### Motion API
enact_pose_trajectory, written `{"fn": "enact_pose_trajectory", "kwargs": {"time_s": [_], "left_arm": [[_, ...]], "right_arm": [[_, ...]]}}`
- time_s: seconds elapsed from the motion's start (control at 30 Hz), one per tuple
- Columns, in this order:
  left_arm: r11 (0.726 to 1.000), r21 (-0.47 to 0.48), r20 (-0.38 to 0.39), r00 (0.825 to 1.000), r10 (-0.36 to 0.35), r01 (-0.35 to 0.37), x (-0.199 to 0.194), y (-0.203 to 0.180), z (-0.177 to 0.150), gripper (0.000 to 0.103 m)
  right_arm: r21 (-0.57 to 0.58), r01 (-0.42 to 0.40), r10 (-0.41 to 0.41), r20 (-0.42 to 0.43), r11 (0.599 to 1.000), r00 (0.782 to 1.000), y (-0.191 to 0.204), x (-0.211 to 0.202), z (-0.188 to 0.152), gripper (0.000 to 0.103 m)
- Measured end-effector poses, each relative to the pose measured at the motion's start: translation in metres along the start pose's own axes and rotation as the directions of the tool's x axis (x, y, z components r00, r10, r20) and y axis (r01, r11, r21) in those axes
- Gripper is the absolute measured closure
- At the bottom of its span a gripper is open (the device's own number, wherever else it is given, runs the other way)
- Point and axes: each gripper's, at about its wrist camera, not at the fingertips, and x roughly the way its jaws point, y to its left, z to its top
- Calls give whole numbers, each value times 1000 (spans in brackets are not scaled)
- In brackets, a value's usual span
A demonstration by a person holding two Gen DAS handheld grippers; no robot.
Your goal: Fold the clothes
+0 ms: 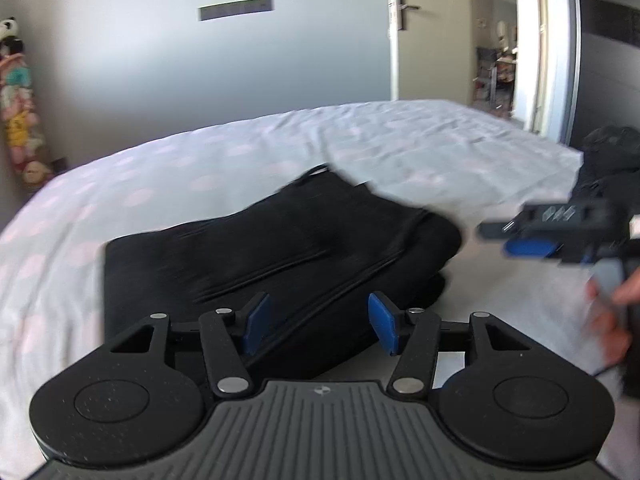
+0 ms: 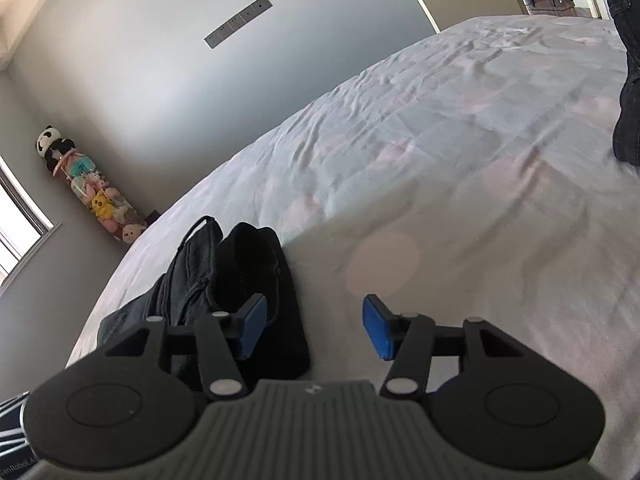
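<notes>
Biggest thing here is the bed with its pale sheet dotted in faint pink (image 2: 460, 128), wrinkled and filling most of both wrist views. Behind it there's a plain grey wall (image 1: 160, 60) with a long dark switch plate (image 2: 239, 21), and an open white door with a metal handle (image 1: 394, 32) off to the right in the left wrist view.

The task's thing, a folded black garment with ribbed seams (image 1: 280, 256), lies flat on the sheet near the front edge of the bed. In the right wrist view it looks like a doubled-over bundle with a cord loop sticking out the far end. There's another dark pile of clothing (image 2: 628, 92) further back on the right side of the bed, well apart from the folded one.

In the corner stands a tall clear tube stuffed with plush toys, panda on top (image 2: 86, 188).

The left gripper (image 1: 318, 322) hovers over the near end of the garment, blue pads spread apart with nothing pinched. The right gripper (image 2: 312, 330) sits just beside the garment's right edge, its fingers spread too, only sheet between them. In the left wrist view you can see a hand (image 1: 610, 312) holding it.
</notes>
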Motion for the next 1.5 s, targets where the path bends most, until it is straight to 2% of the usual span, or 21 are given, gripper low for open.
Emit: {"fn": "enact_pose_trajectory", "kwargs": {"time_s": [0.17, 0.3, 0.4, 0.47, 0.57, 0.6, 0.7, 0.8, 0.87, 0.93, 0.97, 1.03, 1.1, 1.23, 1.3, 1.37, 1.5], "left_arm": [[991, 39, -97, 986, 135, -131, -14, 51, -34, 28], [990, 12, -173, 974, 143, -143, -10, 68, -61, 26], [992, 42, -211, 969, 126, -119, -3, 66, -75, 26], [989, 69, -220, 965, 141, -129, 7, 62, -81, 26], [982, 53, -208, 960, 187, -180, 18, 61, -80, 39], [984, 19, -204, 962, 179, -179, 19, 64, -79, 45], [981, -78, -195, 968, 158, -176, 19, 72, -76, 56], [967, -178, -233, 963, 138, -182, 19, 86, -77, 69], [958, -214, -270, 954, 130, -192, 21, 91, -77, 73], [952, -229, -297, 946, 129, -201, 23, 93, -79, 73], [958, -206, -297, 945, 135, -201, 23, 90, -77, 76], [968, -158, -287, 947, 145, -196, 18, 84, -73, 75], [971, -152, -284, 949, 138, -186, 12, 83, -70, 72], [976, -127, -284, 949, 134, -176, 3, 80, -64, 66], [978, -113, -283, 949, 135, -173, 1, 77, -65, 65], [980, -90, -281, 948, 147, -178, -1, 75, -66, 65], [981, -95, -283, 949, 139, -172, 11, 82, -67, 60]], "right_arm": [[-38, 23, -22, 17, 999, 1000, 9, -3, -3, 46], [-71, 29, -27, 34, 997, 999, 18, -2, -6, 46], [-131, 49, -43, 52, 990, 998, 28, -1, -12, 46], [-146, 67, -57, 71, 987, 996, 30, 0, -15, 46], [-137, 71, -59, 91, 988, 994, 28, 1, -16, 46], [-144, 76, -62, 95, 987, 994, 29, 2, -16, 46], [-161, 79, -64, 97, 984, 993, 27, 5, -18, 46], [-145, 80, -71, 64, 986, 995, 21, 11, -19, 46], [-128, 80, -76, 39, 988, 996, 17, 16, -21, 46], [-125, 74, -69, 42, 989, 997, 17, 15, -20, 46], [-127, 71, -65, 48, 989, 997, 17, 14, -19, 46], [-131, 67, -58, 67, 989, 996, 19, 9, -17, 46], [-113, 57, -47, 87, 992, 995, 20, 2, -13, 46], [-46, -23, 27, 92, 999, 995, 24, -10, 5, 46], [-42, -73, 75, 58, 996, 995, 31, -2, 21, 46], [-86, -115, 114, -17, 990, 993, 45, 16, 41, 46], [-169, -171, 147, -146, 971, 978, 81, 63, 74, 46]]}}
